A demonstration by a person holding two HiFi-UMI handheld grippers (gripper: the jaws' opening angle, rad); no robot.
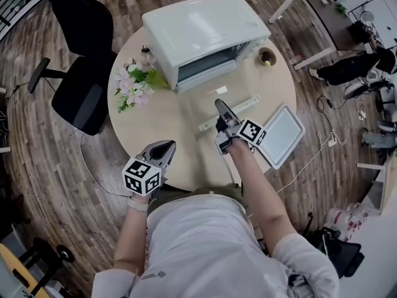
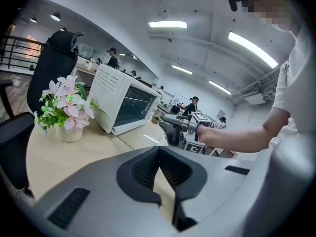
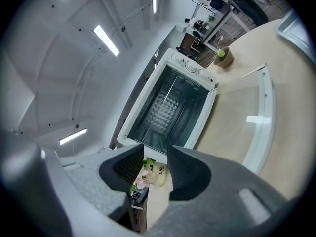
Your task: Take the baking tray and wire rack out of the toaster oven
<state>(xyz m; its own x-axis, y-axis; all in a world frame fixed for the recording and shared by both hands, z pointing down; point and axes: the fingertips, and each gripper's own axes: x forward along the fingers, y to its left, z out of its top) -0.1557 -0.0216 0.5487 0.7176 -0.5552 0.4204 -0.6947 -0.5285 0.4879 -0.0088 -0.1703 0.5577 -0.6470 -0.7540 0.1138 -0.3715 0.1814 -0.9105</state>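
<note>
Pointed right gripper (image 1: 219, 103) at the open front of the white box-shaped toaster oven (image 1: 198, 27), jaws well apart and gripping nothing, probably lined up for the gridded wire rack (image 3: 165, 107) seemingly still inside it. Held left gripper (image 1: 169, 144) pinched shut and empty, well back from the oven, apparently out of the way. Found shallow silver rectangular baking tray (image 1: 282, 134) already out, lying front-right of the oven.

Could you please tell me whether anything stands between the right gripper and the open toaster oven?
Nothing visible does. The right gripper, jaws apart and empty, faces the toaster oven over its folded-down door; the baking tray and flowers sit off to the sides.
</note>
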